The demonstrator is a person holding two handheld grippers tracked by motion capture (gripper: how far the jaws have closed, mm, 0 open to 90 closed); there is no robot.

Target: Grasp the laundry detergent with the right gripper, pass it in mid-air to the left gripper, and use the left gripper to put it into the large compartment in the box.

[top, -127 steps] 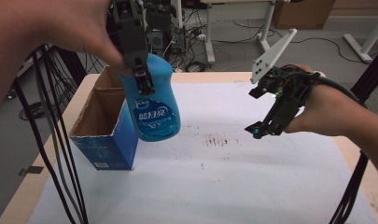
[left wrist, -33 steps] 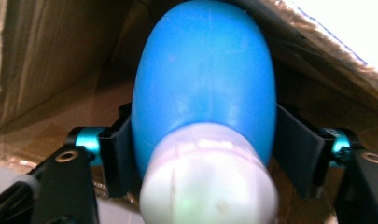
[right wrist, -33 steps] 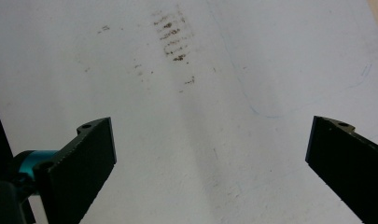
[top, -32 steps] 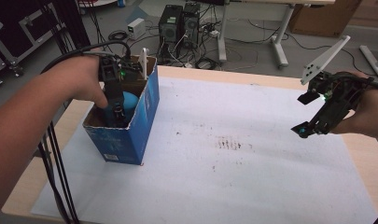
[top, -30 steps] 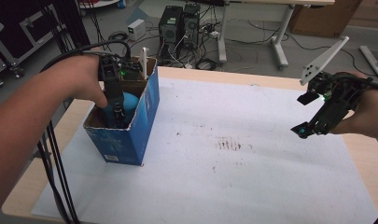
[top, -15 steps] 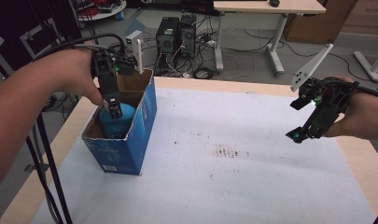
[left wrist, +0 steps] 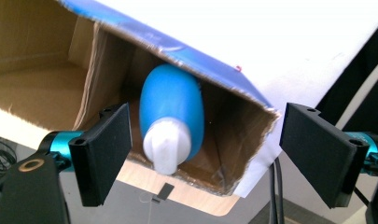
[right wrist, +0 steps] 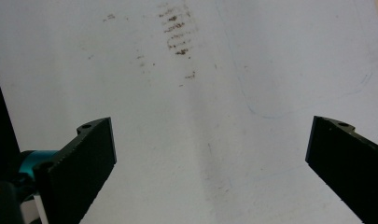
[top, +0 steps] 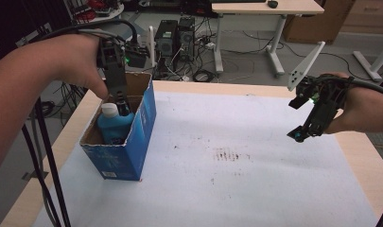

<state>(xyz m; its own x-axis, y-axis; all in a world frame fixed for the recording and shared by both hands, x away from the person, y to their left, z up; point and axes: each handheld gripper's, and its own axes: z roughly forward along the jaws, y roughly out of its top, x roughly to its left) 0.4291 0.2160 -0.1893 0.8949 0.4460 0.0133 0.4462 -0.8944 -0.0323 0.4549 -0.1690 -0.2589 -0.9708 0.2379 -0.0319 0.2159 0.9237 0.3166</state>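
Blue plastic bottle with white cap (top: 114, 124) (left wrist: 171, 116) stands upright inside open blue cardboard box (top: 139, 130) (left wrist: 210, 72), near box's rear end. Box sits at left side of white-covered tabletop (top: 236, 179) (right wrist: 214, 93). Left claw (top: 121, 99) (left wrist: 210, 154) above bottle, jaws spread wide, released, not touching cap. Right claw (top: 300, 135) (right wrist: 210, 172) well apart at right, above bare tabletop with brown smudges (top: 227, 155) (right wrist: 177, 32), jaws released, empty.

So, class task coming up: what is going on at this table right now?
A person holds a gripper in each hand. The left gripper hangs open over the blue cardboard box, its jaws apart on either side of the white cap of the blue plastic bottle standing inside. The right gripper hovers open above the white table cover, holding nothing.
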